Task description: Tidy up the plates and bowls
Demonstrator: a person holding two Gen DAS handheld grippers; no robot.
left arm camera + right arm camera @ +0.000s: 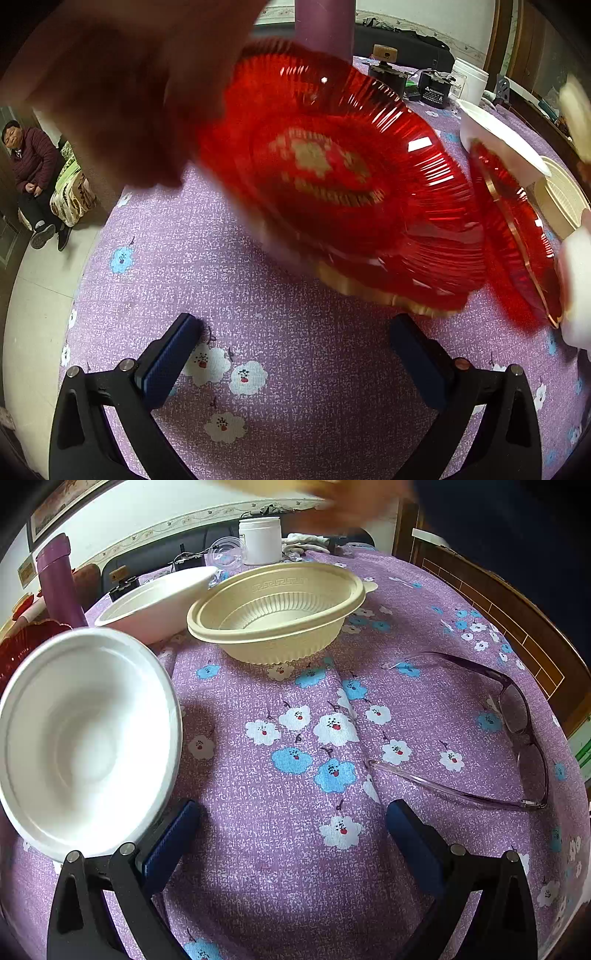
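In the left wrist view a bare hand (122, 96) holds a ribbed red plate (332, 177), blurred, above the purple floral tablecloth (258, 332). A second red plate (517, 236) lies at the right beside a white bowl (498, 140) and a cream bowl (561, 199). My left gripper (295, 354) is open and empty below the held plate. In the right wrist view my right gripper (291, 834) is open and empty over the cloth. A white bowl (85, 738) stands at its left finger. A cream ribbed bowl (277, 609) and another white bowl (159, 602) stand farther back.
Purple-framed glasses (517, 716) lie on the cloth at the right. A purple flask (59, 583), a white jar (260, 541), a clear lid (225, 555) and black devices (432, 88) stand at the back. A seated person (33, 177) is beyond the table's left edge.
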